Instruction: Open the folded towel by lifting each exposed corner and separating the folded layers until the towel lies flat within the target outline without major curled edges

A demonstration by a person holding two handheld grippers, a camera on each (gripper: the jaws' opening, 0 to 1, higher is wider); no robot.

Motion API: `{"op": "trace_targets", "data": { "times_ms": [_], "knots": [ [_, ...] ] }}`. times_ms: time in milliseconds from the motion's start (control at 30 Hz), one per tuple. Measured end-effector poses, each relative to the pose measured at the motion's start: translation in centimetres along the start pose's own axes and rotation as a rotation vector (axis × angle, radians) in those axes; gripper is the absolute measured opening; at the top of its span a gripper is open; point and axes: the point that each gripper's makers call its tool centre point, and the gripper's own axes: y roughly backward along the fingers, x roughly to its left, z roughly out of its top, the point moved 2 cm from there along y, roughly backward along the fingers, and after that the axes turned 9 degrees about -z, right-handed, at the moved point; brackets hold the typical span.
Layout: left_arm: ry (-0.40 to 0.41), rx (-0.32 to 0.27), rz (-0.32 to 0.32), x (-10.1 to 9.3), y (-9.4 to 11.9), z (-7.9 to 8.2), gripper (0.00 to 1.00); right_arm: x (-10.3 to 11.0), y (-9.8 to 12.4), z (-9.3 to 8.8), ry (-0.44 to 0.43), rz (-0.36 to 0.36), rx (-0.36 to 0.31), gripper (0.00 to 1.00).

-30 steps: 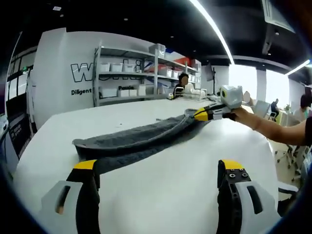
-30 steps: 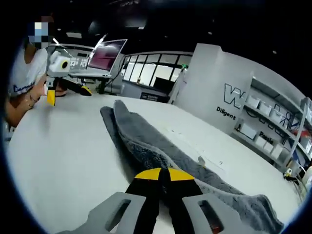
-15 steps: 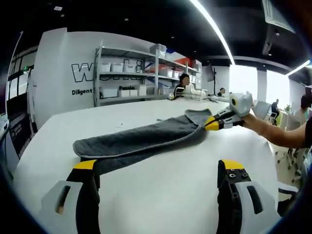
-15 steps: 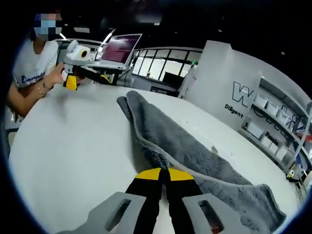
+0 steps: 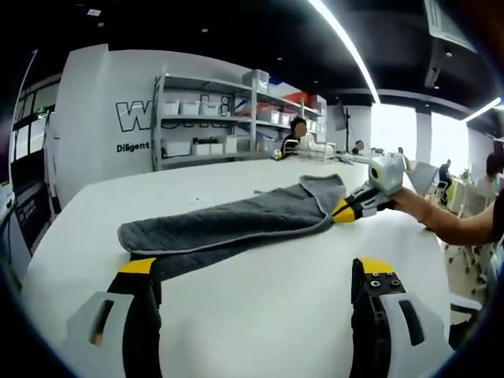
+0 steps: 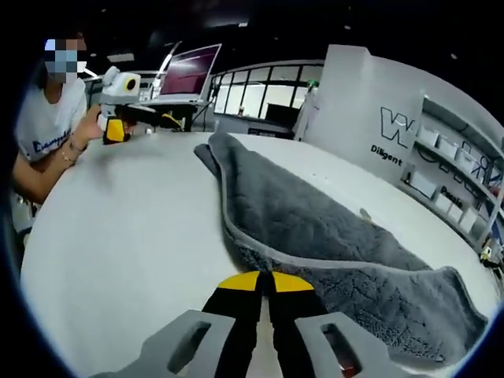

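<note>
Right gripper view: right gripper pinches grey terry towel edge mid-unfold, left gripper wide & idle; next, prob. drag layer off across white table.

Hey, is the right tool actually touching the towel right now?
Touching. In the right gripper view the right tool has its jaws closed on the grey towel edge; the left gripper view shows the same.

The left gripper view looked low across the round white table toward grey storage shelves; the right gripper view faced the opposite way, close above the long grey terry towel, which both views shared
</note>
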Motion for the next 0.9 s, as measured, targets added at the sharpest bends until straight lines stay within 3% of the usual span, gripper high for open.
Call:
{"op": "trace_targets", "data": {
  "times_ms": [200, 433, 633, 767, 900],
  "knots": [
    [0.003, 0.010, 0.005, 0.2, -0.1, -0.3, 0.99, 0.4, 0.4, 0.0, -0.037, 0.004, -0.007, 0.06],
    [0.008, 0.013, 0.016, 0.4, 0.1, -0.4, 0.99, -0.4, 1.9, 1.2, -0.087, -0.023, -0.047, 0.25],
    [0.018, 0.020, 0.035, 1.0, 0.2, -0.7, 0.99, -1.3, 3.4, 1.7, -0.140, -0.062, -0.067, 0.52],
    [0.030, 0.028, 0.043, 1.3, 0.2, -1.0, 0.99, -1.6, 3.8, 1.2, -0.179, -0.072, -0.032, 0.75],
    [0.039, 0.029, 0.062, 1.7, 0.5, -1.3, 0.99, -1.8, 3.9, 0.8, -0.195, -0.079, -0.011, 0.90]
  ]
}}
